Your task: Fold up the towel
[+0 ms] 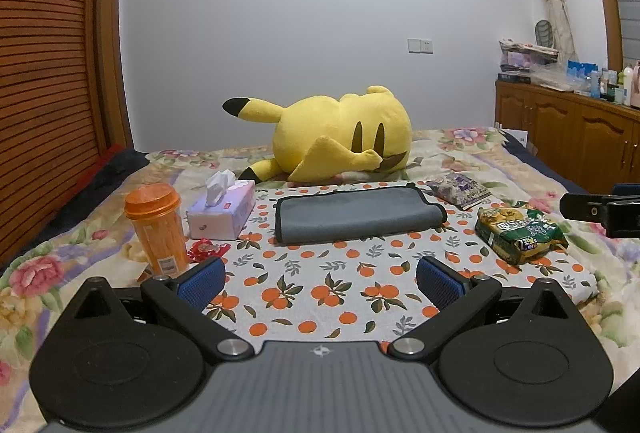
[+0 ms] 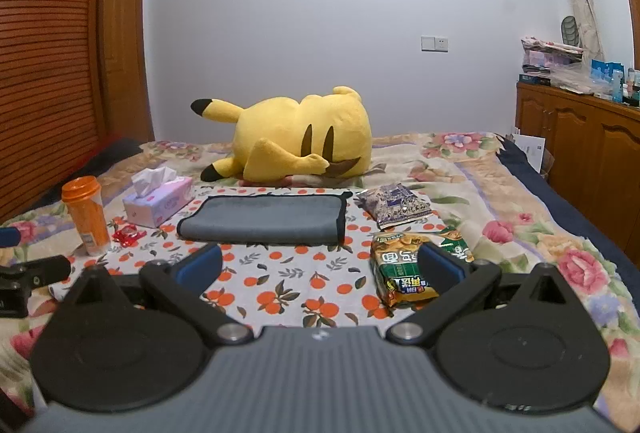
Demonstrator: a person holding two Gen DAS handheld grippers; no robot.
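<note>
A grey towel (image 1: 352, 215) with dark trim lies folded on the orange-print cloth (image 1: 320, 293) on the bed, ahead of both grippers. It also shows in the right wrist view (image 2: 268, 219). My left gripper (image 1: 320, 281) is open and empty, hovering short of the towel's near edge. My right gripper (image 2: 320, 273) is open and empty, also short of the towel, with its right finger over a green snack bag (image 2: 404, 273). Neither gripper touches the towel.
An orange cup (image 1: 158, 229), a tissue box (image 1: 222, 209) and a red wrapper (image 1: 206, 249) sit left of the towel. The green snack bag (image 1: 520, 233) and a purple packet (image 1: 460, 189) lie to its right. A yellow plush (image 1: 340, 137) lies behind. A wooden cabinet (image 2: 580, 141) stands right.
</note>
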